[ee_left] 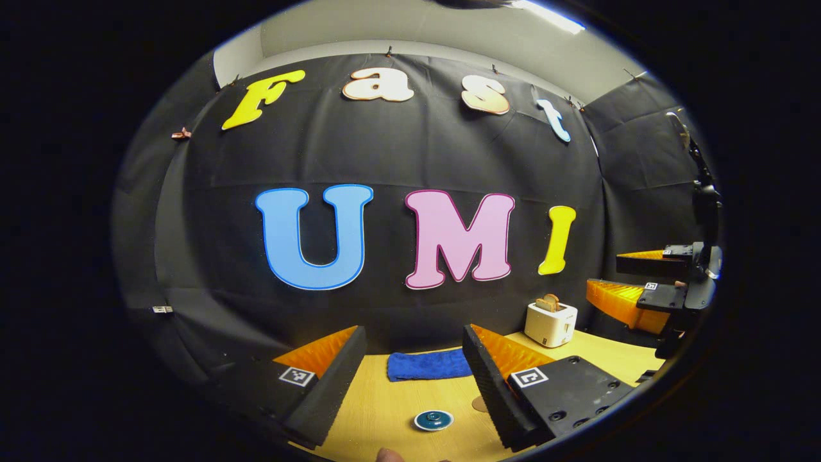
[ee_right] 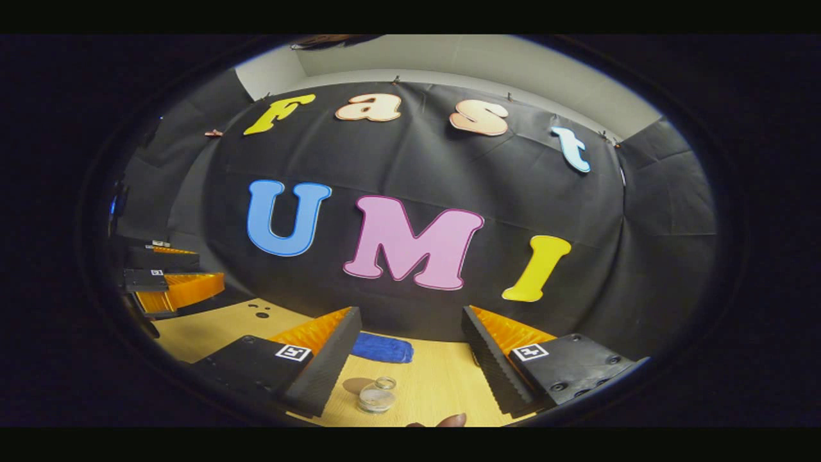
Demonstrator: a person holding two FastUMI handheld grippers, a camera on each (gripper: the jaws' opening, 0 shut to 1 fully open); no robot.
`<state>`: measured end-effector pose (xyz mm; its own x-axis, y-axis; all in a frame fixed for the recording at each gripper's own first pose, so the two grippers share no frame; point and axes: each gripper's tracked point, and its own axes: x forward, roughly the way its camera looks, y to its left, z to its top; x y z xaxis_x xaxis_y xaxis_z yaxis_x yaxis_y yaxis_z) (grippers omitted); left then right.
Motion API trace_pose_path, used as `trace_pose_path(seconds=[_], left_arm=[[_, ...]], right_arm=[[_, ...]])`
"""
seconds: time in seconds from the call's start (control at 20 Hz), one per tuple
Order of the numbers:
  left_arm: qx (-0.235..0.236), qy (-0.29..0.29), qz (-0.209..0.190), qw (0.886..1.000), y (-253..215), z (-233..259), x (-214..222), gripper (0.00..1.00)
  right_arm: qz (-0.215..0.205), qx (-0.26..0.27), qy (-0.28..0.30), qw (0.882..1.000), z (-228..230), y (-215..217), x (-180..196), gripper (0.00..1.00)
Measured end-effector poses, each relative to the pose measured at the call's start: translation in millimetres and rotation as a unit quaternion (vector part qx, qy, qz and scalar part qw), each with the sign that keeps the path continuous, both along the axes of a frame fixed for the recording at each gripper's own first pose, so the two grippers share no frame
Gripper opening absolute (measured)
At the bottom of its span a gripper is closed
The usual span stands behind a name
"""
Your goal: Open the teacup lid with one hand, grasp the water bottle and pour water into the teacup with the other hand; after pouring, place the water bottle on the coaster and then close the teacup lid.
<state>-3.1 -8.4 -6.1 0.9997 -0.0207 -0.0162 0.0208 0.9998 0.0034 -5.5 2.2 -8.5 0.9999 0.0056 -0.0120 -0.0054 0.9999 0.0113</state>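
Both grippers hang above the wooden worktop (ee_left: 378, 410) with their fingers spread wide and nothing between them. Seen from the left gripper (ee_left: 414, 369), the teacup lid (ee_left: 433, 420), a dark blue glazed disc with a small knob at its centre, lies on the worktop just below and between the fingers; the cup under it cannot be made out. It looks like glazed ceramic, so probably light but slick and easy to chip. The knob is the place to pinch, squarely, and lift straight up. From the right gripper (ee_right: 410, 359), the water bottle (ee_right: 377, 395) stands near the left finger, a small clear vessel with a narrow neck, apparently glass and open-topped. It should be stiff, slippery and breakable, so the fingers should close around its body below the neck. A brown coaster (ee_left: 479, 403) lies beside the lid, and a blue towel (ee_left: 428, 364) and a white toaster (ee_left: 550, 322) sit farther back.
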Motion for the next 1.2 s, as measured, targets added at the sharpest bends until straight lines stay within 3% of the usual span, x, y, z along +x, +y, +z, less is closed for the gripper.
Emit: trace_pose_path(seconds=[0.35, 0.55, 0.8, 0.95, 1.2], left_arm=[[0.005, 0.026, -0.008, 1.000, -13, -47, 17, 0.95], [0.012, 0.060, -0.016, 0.998, -27, -110, 36, 0.93], [-0.003, 0.088, -0.006, 0.996, -37, -203, 59, 0.80], [0.019, 0.098, -0.003, 0.995, -42, -254, 72, 0.79], [0.019, 0.119, -0.002, 0.993, -51, -303, 93, 0.76]], right_arm=[[0.004, 0.012, 0.011, 1.000, -28, 5, 2, 0.96], [0.013, 0.024, 0.025, 0.999, -68, 11, 7, 0.96], [0.008, 0.022, 0.046, 0.999, -136, 13, 14, 0.98], [0.020, 0.023, 0.052, 0.998, -169, 20, 15, 0.98], [0.020, 0.035, 0.067, 0.997, -207, 20, 7, 0.98]])
